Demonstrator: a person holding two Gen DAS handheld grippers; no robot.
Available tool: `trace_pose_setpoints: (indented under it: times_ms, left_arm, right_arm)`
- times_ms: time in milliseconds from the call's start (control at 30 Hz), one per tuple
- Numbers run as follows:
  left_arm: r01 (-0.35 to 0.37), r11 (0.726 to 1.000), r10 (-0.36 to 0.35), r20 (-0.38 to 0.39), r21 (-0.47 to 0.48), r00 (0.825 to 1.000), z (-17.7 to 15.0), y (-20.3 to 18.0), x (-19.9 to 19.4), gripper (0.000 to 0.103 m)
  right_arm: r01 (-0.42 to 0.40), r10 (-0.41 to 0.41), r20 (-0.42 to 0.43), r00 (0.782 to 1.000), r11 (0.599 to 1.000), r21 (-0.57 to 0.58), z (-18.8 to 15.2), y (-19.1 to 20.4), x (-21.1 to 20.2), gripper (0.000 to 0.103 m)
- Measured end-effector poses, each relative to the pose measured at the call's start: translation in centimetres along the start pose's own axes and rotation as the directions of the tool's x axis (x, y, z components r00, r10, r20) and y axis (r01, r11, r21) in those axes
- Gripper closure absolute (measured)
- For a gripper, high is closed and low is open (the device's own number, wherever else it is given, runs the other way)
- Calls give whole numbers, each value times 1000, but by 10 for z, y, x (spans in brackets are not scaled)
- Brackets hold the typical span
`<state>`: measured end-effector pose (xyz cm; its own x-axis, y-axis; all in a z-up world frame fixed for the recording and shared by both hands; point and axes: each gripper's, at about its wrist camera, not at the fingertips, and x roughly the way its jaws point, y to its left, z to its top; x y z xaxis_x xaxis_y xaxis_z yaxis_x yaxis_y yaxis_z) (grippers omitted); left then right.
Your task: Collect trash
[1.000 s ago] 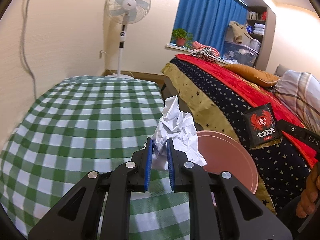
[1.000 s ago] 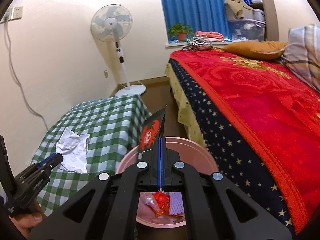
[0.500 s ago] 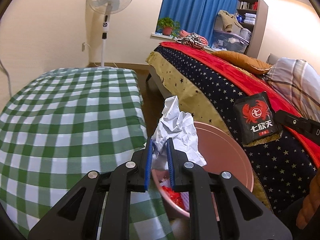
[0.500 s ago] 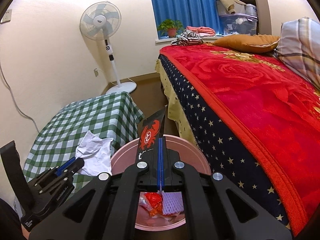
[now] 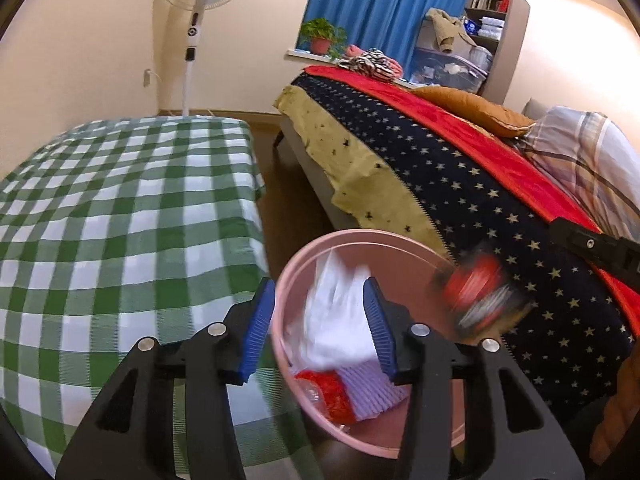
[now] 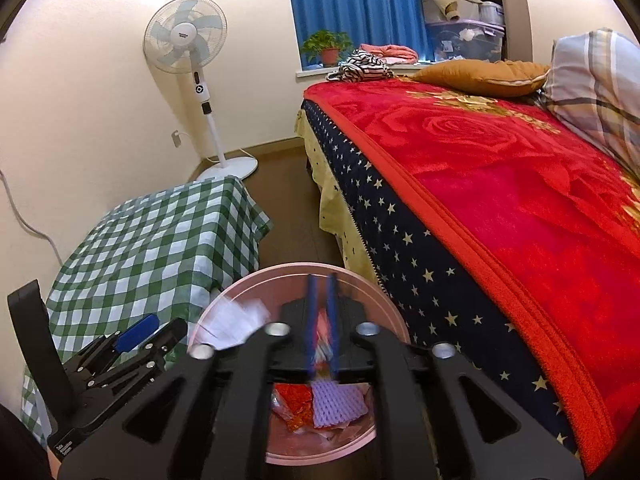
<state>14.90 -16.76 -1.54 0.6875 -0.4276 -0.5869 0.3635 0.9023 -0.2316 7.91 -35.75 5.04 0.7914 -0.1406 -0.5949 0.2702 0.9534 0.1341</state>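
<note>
The left gripper has just been opening and is letting go; the white paper is dropping between its fingers into the pink bin below. The right gripper has just been opening a little too; its snack packet is falling toward the bin; next, both hands should go looking for more trash.

Cream walls close in a small bedroom with a brown wooden floor. A white pedestal fan stands in the corner, just behind a desk covered in a green-and-white checked cloth. Blue curtains hang over the window, with a potted plant and heaped clothes on the sill. The bed carries a red rose-patterned blanket over a navy starred cover, an orange cushion and a plaid pillow. Shelves with a clear storage box fill the far corner under warm light.
</note>
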Motion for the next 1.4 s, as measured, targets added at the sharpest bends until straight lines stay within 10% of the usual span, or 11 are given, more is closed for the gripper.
trace_pose_setpoints:
  times_ms: [67, 467, 1067, 1400]
  left_arm:
    - [0, 1000, 0, 9, -14, 1000, 1, 5, -4, 58]
    - [-109, 994, 104, 158, 21, 982, 16, 15, -95, 16]
    - [-341, 939, 342, 186, -41, 921, -44, 68, -228, 8]
    - [-342, 934, 353, 132, -100, 926, -88, 81, -227, 8]
  right_arm:
    - [13, -13, 14, 1000, 1000, 7, 0, -1, -2, 54]
    - [-31, 33, 74, 997, 999, -26, -8, 14, -33, 6]
    - [-62, 72, 97, 993, 993, -97, -75, 80, -107, 5]
    - [-67, 81, 55, 995, 974, -216, -118, 121, -118, 5]
